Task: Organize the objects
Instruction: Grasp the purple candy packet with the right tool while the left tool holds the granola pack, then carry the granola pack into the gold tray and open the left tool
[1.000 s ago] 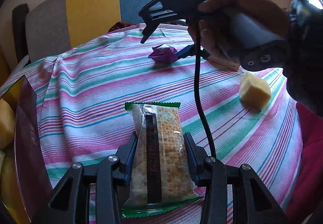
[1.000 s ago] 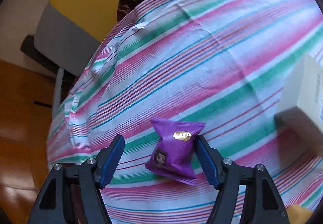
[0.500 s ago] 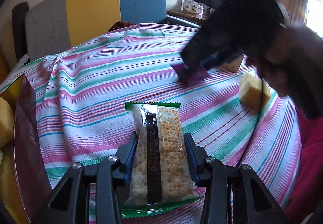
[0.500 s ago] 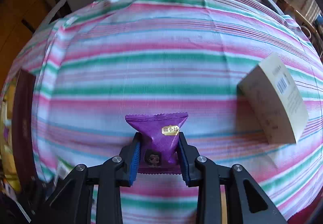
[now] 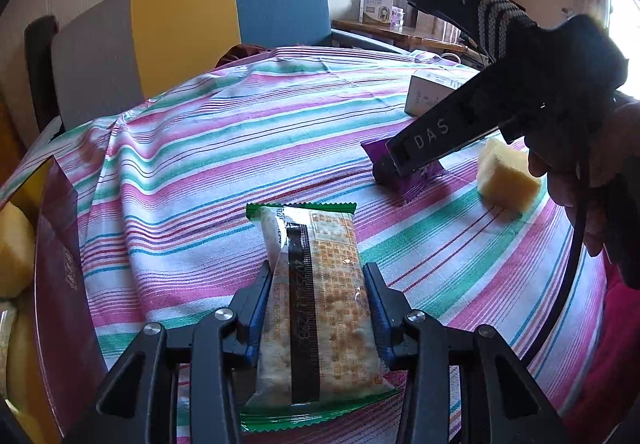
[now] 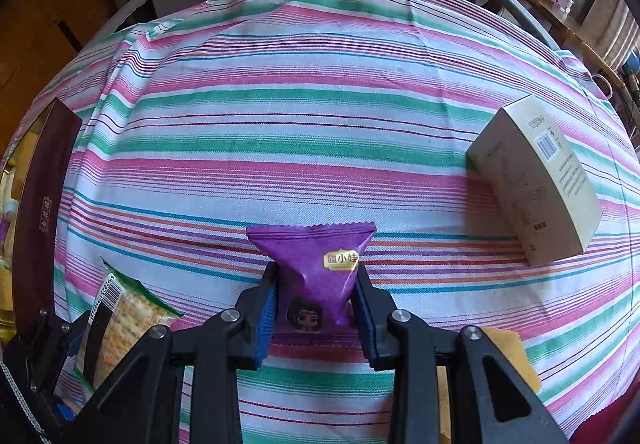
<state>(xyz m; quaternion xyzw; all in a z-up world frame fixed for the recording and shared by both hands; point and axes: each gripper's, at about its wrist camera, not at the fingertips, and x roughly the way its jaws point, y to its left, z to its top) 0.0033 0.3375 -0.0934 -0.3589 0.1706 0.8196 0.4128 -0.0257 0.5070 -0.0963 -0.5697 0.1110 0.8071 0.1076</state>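
Note:
A green-edged cracker packet (image 5: 320,284) is clamped lengthwise in my left gripper (image 5: 318,308), which is shut on it above the striped tablecloth (image 5: 200,171). The same packet (image 6: 120,320) shows at the lower left of the right wrist view. My right gripper (image 6: 316,308) is shut on a purple snack pouch (image 6: 316,268), its blue pads pressing both sides. In the left wrist view that gripper (image 5: 394,169) points steeply down at the right, a hand (image 5: 600,179) on its handle, with the purple pouch (image 5: 416,179) partly hidden under it.
A dark red box (image 5: 60,284) holding yellow items stands at the left table edge. A yellow sponge block (image 5: 508,179) lies at the right, a cream carton (image 6: 536,179) behind it. A chair (image 5: 192,27) in grey, yellow and blue stands beyond the table.
My right gripper closed on the purple pouch, then rolled and carried it toward the near side of the table. The left gripper and cracker packet have stayed put.

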